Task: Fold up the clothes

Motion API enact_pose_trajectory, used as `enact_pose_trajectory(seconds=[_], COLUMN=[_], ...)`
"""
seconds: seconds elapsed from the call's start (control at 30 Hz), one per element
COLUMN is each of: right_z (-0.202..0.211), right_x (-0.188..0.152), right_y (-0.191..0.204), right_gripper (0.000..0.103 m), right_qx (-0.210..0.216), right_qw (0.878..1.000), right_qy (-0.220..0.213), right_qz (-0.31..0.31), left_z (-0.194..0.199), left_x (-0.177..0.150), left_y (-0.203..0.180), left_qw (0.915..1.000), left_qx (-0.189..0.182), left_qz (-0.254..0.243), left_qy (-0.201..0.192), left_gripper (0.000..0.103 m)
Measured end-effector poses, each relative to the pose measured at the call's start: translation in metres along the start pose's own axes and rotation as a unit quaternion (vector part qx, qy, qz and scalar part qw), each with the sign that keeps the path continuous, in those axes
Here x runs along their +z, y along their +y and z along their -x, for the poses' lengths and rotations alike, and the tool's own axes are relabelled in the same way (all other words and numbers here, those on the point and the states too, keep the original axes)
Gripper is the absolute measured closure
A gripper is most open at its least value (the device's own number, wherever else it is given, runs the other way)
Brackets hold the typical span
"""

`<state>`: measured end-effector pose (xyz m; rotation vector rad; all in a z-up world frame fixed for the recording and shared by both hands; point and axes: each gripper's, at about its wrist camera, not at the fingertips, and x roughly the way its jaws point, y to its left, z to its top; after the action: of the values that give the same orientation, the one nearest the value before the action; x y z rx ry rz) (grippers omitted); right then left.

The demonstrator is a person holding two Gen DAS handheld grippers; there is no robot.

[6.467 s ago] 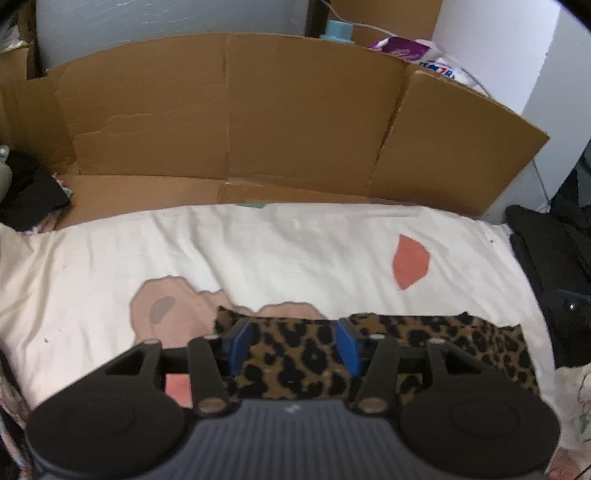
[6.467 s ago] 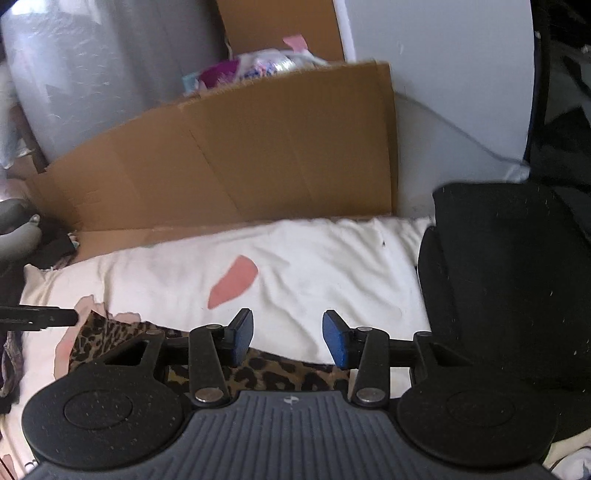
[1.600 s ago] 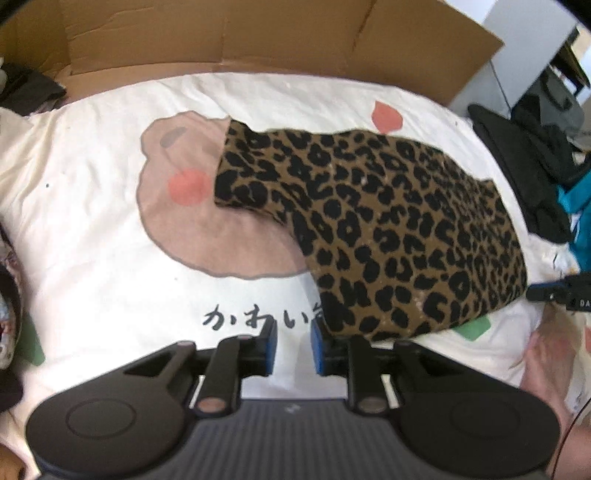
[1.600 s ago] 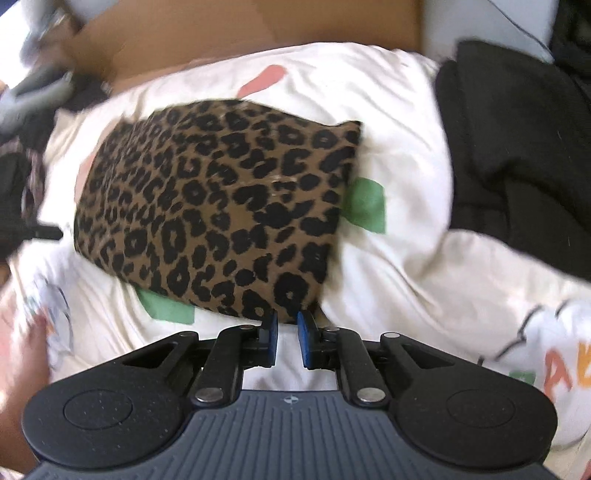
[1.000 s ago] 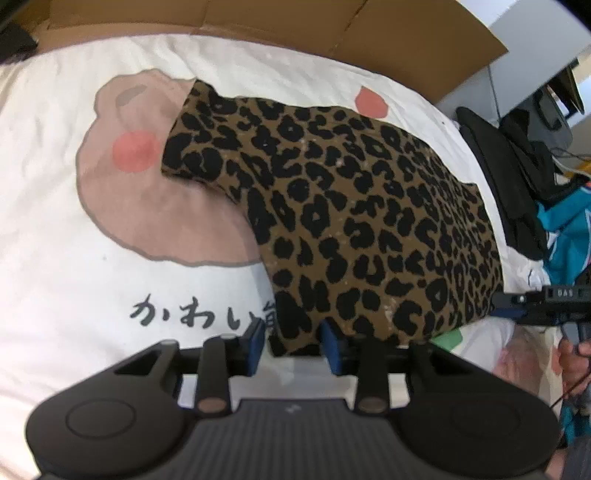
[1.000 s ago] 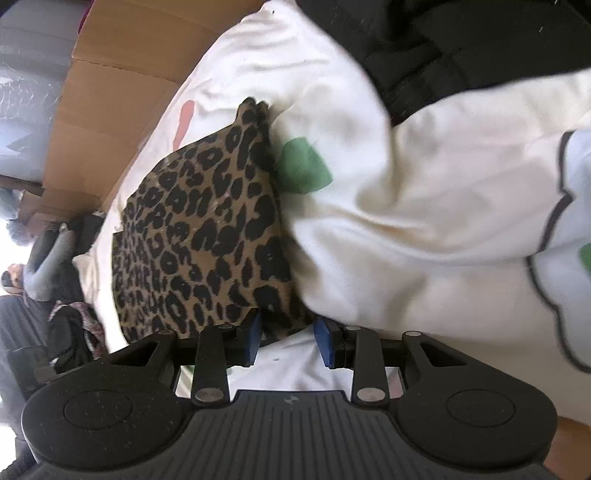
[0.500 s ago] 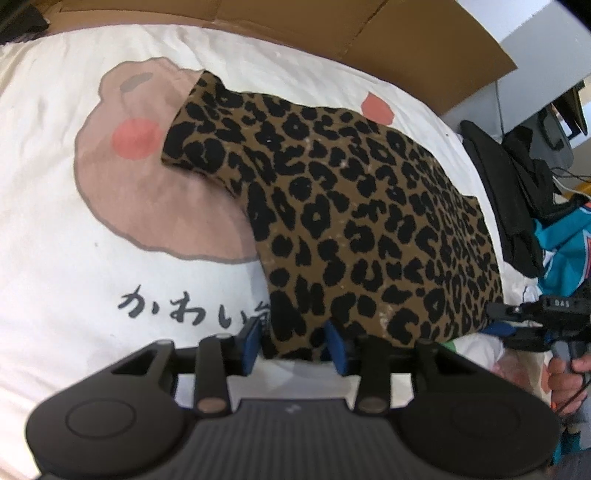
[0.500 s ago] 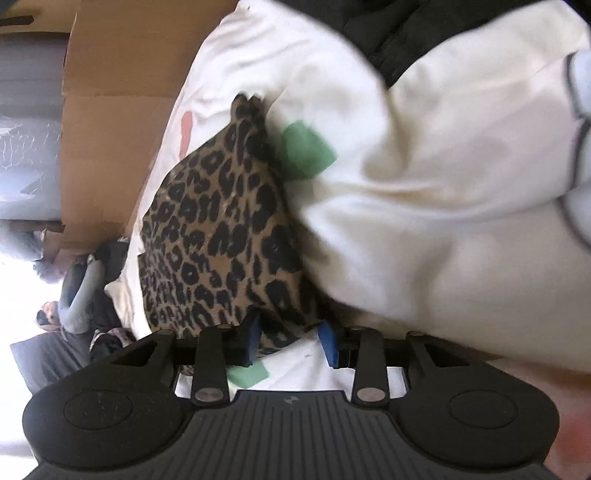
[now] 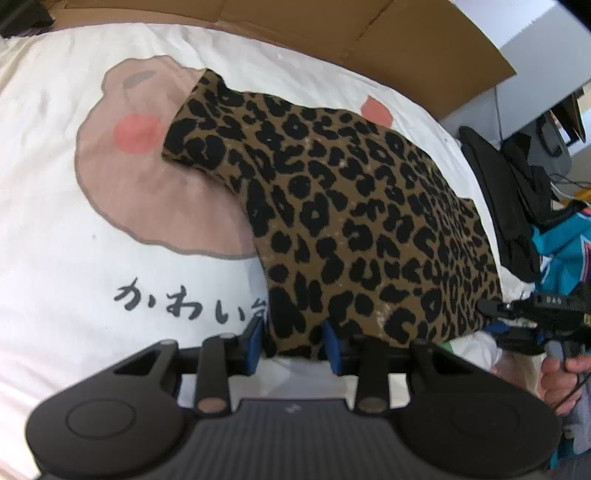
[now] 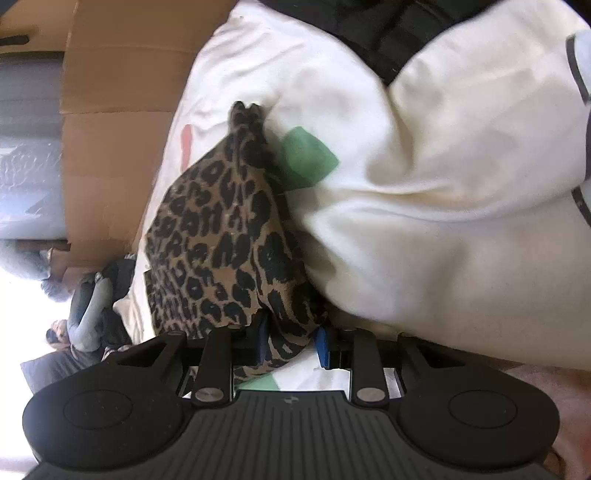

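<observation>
On the cream sheet (image 9: 55, 258) under my left tongs (image 9: 293, 341), dark brush-style Japanese letters (image 9: 188, 301) read かわい; what follows runs under the leopard cloth (image 9: 351, 229) and I cannot read it. On my right tongs (image 9: 517, 317), seen from the left, small pale letters (image 9: 554, 300) look like "DAS". I can read nothing else.

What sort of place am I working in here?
Most likely a bedroom or spare room at home, with a bed used as the folding surface: a soft cream bedcover printed with a cartoon bear, flattened cardboard along the far edge, and dark clothes piled alongside the leopard-print garment.
</observation>
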<state>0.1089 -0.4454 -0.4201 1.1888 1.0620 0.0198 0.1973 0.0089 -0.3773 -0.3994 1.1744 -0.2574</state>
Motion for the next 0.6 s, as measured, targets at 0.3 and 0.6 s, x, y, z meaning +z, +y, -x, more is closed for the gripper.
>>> enact_pose_trajectory(seconds=[0.3, 0.6], right_z=[0.007, 0.031], right_x=[-0.003, 0.006], right_y=[0.003, 0.024], right_gripper=[0.091, 0.094], right_qx=[0.015, 0.024], right_qw=[1.000, 0.998], right_qy=[-0.012, -0.030], right_qz=[0.009, 0.049], left_z=[0.004, 0.010], left_x=[0.002, 0.006], left_y=[0.003, -0.012], left_qw=[1.0000, 0.9993], left_qx=[-0.001, -0.006], left_qz=[0.006, 0.016], left_qy=[0.000, 0.035], left_gripper=[0.087, 0.091])
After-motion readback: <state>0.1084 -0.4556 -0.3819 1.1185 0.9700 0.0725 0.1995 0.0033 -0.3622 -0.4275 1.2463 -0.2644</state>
